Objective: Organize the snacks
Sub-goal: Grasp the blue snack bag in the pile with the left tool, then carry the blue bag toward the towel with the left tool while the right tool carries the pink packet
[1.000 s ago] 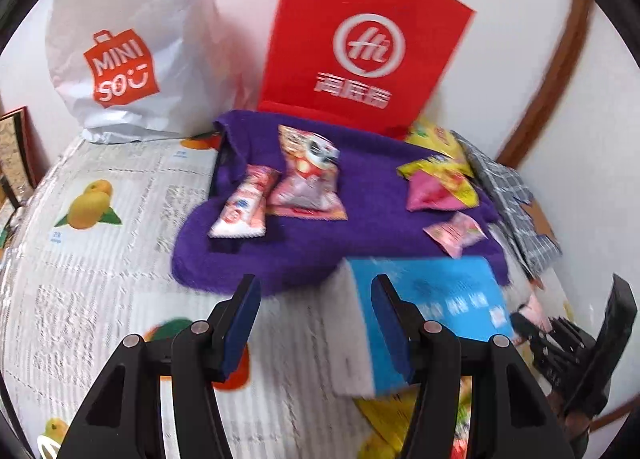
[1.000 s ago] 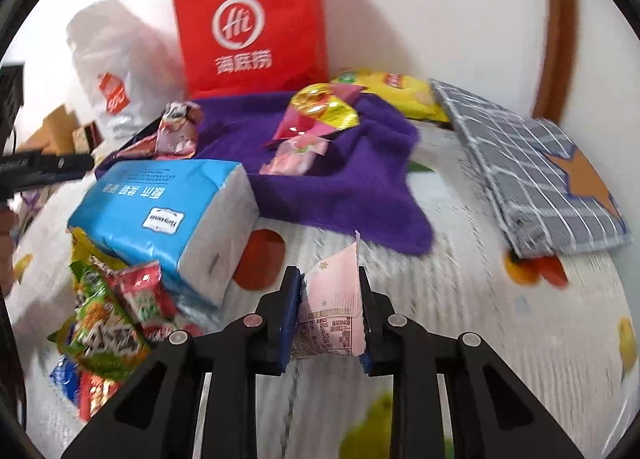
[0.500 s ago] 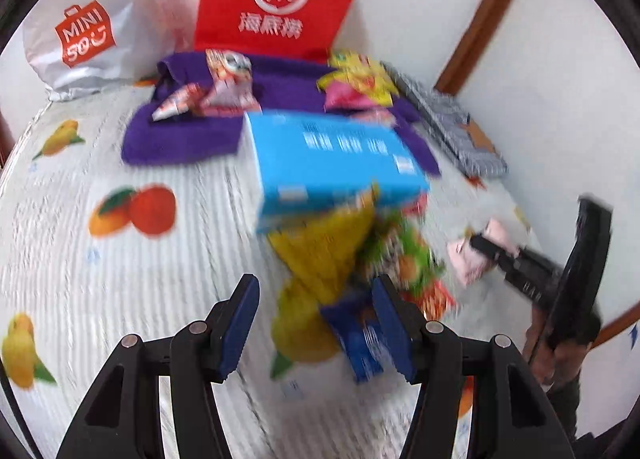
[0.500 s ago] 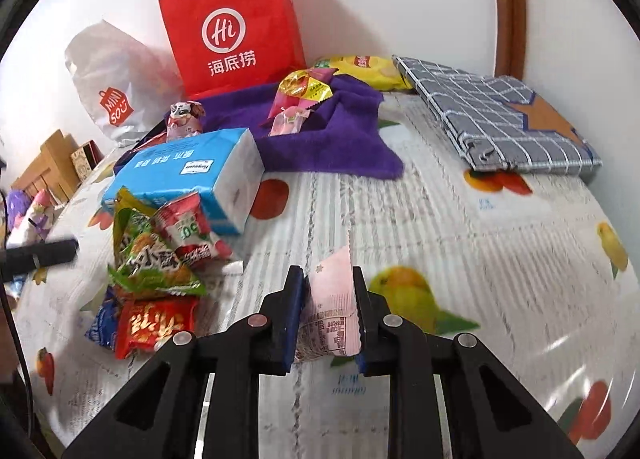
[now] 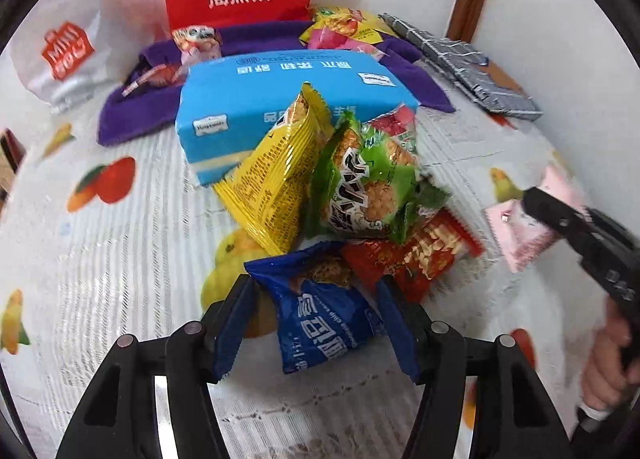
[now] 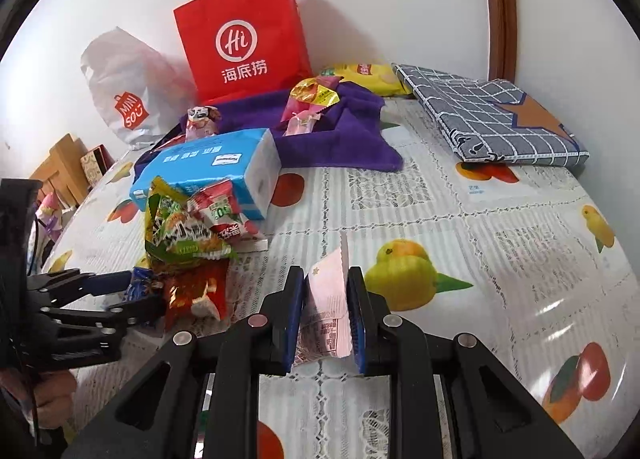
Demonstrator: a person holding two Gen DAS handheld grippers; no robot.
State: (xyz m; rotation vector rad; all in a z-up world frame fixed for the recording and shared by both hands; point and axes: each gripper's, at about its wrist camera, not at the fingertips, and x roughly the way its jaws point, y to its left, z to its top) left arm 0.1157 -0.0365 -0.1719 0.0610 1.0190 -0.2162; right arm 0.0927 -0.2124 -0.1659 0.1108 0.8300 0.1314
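Note:
My left gripper is open, its jaws on either side of a blue snack packet at the near edge of a snack pile: a yellow packet, a green packet and a red packet. My right gripper is shut on a pink snack packet and holds it above the table; it also shows in the left wrist view. The pile lies left of it. More snacks lie on a purple towel at the back.
A blue tissue pack lies behind the pile. A red paper bag and a white Miniso bag stand against the wall. A grey checked folded cloth lies at the back right. The fruit-print tablecloth covers the table.
My left gripper has pulled back from the purple towel and come down to the snack pile, its jaws now around the blue packet. My right gripper has drawn back with the pink packet.

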